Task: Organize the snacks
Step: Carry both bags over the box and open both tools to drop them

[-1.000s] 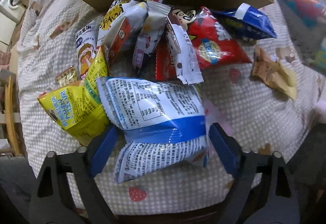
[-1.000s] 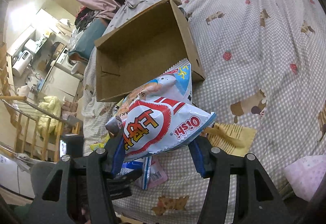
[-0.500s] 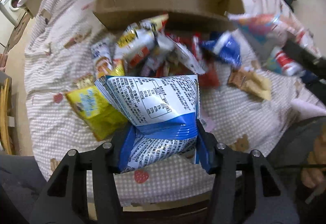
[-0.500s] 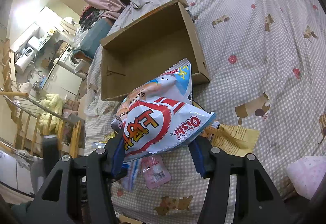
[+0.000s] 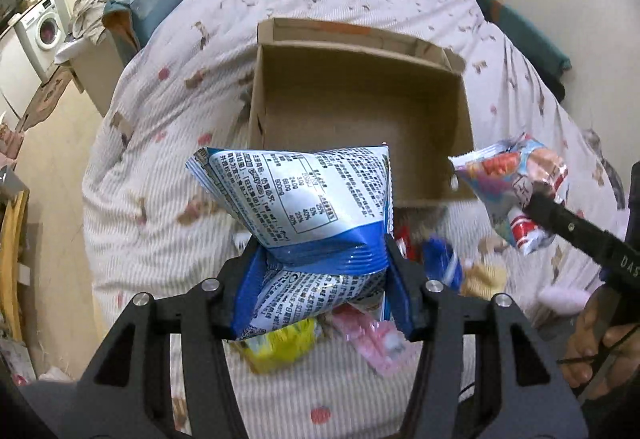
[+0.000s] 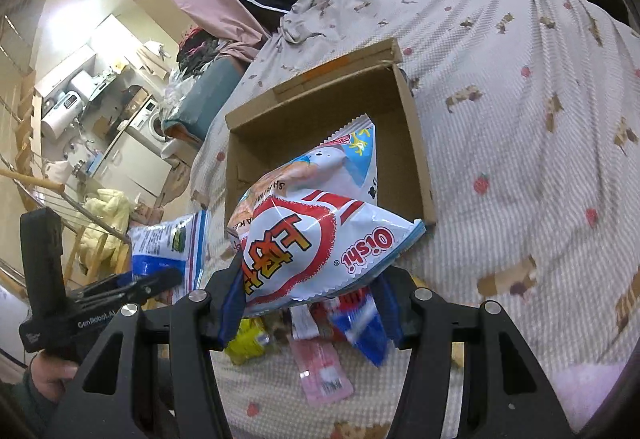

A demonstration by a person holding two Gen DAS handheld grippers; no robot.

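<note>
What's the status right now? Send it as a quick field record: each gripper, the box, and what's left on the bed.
left gripper: jaws shut on blue-and-white snack bag, lifted off the bed
right gripper: jaws shut on red-and-white Oishi bag, lifted
cardboard box: open, upright on the bedspread, no snacks visible inside
loose snacks: yellow packet, pink packet and others lie in front of the box

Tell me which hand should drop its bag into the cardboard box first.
Probably the right. Both grippers are shut on snacks, but the Oishi bag in the right gripper already overlaps the cardboard box opening, while the blue and white bag in the left gripper hangs short of the near wall.
</note>
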